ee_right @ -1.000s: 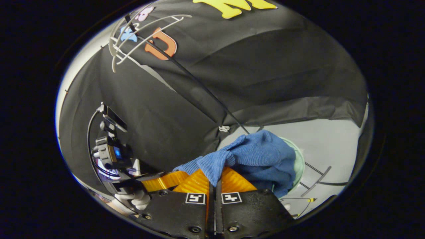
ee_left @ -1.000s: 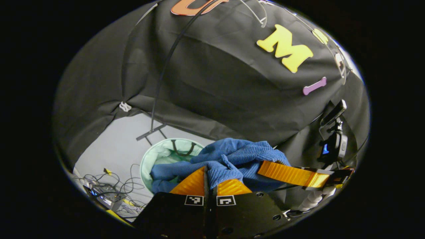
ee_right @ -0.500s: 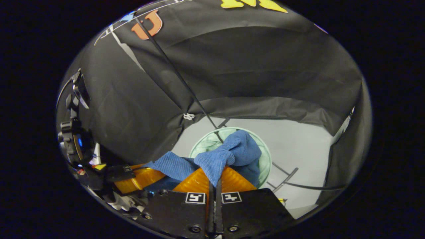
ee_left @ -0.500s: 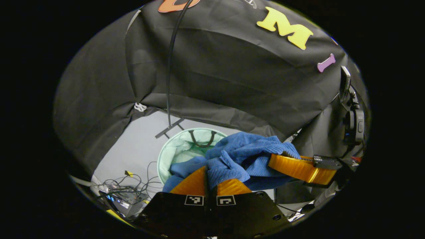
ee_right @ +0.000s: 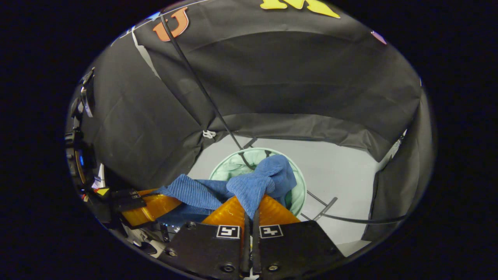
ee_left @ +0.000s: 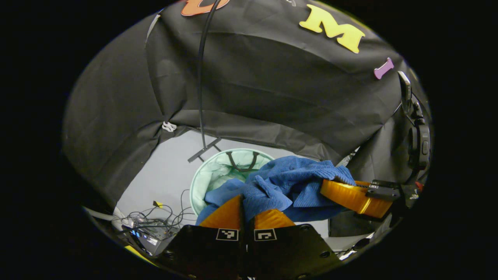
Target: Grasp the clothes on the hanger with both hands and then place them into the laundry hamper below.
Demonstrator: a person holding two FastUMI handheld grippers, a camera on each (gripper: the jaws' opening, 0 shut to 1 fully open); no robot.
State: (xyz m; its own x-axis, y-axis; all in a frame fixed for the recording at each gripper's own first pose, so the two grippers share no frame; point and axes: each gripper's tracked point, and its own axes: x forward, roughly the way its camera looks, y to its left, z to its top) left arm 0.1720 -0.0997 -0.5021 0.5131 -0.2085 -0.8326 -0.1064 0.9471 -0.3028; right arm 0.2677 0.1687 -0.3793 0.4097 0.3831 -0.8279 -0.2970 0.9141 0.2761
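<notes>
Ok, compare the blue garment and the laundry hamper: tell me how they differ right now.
The blue garment is ribbed, dark blue and bunched; the laundry hamper is pale green, smooth and round. The garment hangs in the air, pinched by the left gripper and right gripper; the hamper stands open on the grey floor below it. Both are soft fabric.

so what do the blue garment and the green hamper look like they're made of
Blue garment: soft ribbed knit, matte, judging by its fine parallel ridges and limp folds. Green hamper: probably thin fabric, slightly sheeny; its pale lining wrinkles and it carries dark strap handles.
</notes>
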